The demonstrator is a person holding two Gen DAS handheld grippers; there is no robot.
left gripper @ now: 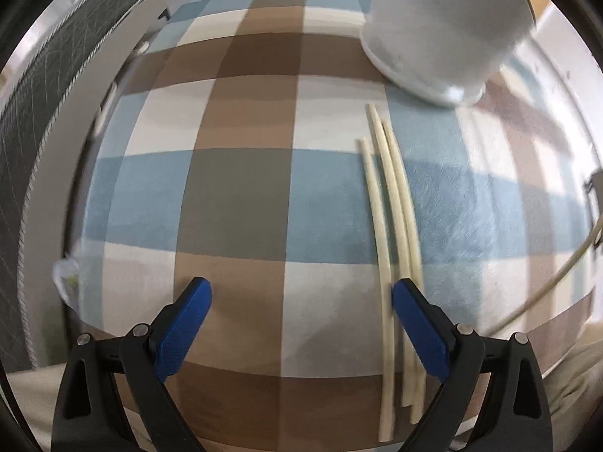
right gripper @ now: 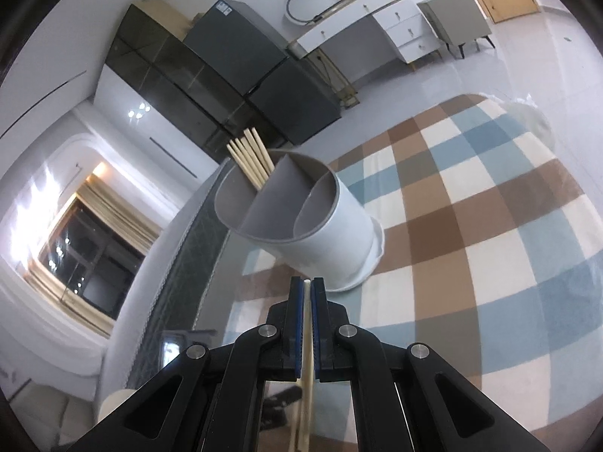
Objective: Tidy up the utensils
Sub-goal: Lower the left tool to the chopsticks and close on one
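In the left wrist view, the left gripper [left gripper: 301, 293] is being held low over the bench [left gripper: 241, 196], which is covered by a checked cloth of brown, blue and cream. Its blue fingers [left gripper: 184, 324] are being kept spread wide, with nothing between them. Just inside the right finger, toward the lower right of the frame, loose chopsticks [left gripper: 392, 233] are lying side by side on the cloth, running from the bottom edge up toward the holder [left gripper: 444, 26]; their lower parts are partly hidden behind that finger. The white holder is being seen at the upper right of the frame, blurred, its base standing just past the chopstick tips. One more pale stick is being seen at the far right edge, too blurred to tell what it is.

In the right wrist view, a dark cabinet [right gripper: 196, 75] is being seen at the upper left and white drawers [right gripper: 399, 26] at the upper right. The holder [right gripper: 331, 233] is being shown at the centre of the frame, standing on the cloth, its inside divided into compartments. A bundle of chopsticks [right gripper: 250, 158] is standing in the leftmost compartment, tips sticking up above the rim. Below it, at the lower centre, the right gripper [right gripper: 307, 282] is being held with its fingers [right gripper: 297, 324] pressed together on a single chopstick [right gripper: 309, 376], whose tip is just showing between them, near the holder's base.
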